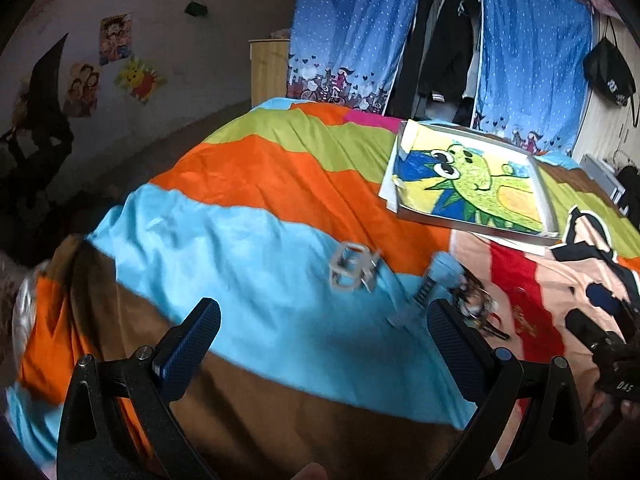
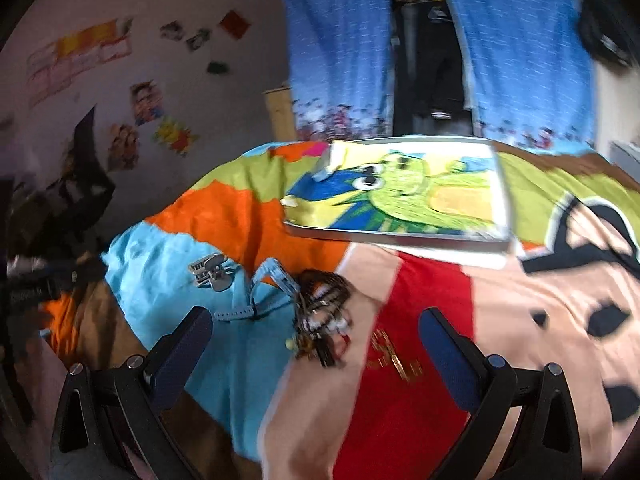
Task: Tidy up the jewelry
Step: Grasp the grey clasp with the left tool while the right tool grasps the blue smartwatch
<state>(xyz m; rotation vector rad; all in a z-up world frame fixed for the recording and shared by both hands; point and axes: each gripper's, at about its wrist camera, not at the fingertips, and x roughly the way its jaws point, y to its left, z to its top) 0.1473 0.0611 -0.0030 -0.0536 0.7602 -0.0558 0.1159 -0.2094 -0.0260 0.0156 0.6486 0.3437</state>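
Observation:
Jewelry lies on a colourful striped blanket (image 1: pixel 248 184). A clear hair claw clip (image 1: pixel 352 266) sits on the light blue stripe; it also shows in the right wrist view (image 2: pixel 210 272). A light blue watch (image 1: pixel 430 286) lies beside it, also in the right wrist view (image 2: pixel 266 292). A tangle of brown beaded bracelets (image 2: pixel 322 316) lies right of the watch, and shows partly behind the finger in the left wrist view (image 1: pixel 476 300). A thin gold chain (image 2: pixel 394 354) lies on the red patch. My left gripper (image 1: pixel 324 340) is open and empty above the blue stripe. My right gripper (image 2: pixel 316 352) is open and empty over the bracelets.
A flat box with a green cartoon dinosaur picture (image 1: pixel 472 180) lies on the blanket behind the jewelry; it also shows in the right wrist view (image 2: pixel 404 196). Blue curtains (image 1: pixel 352 28) and an open wardrobe stand beyond the bed. The right gripper appears at the left view's right edge (image 1: pixel 600 340).

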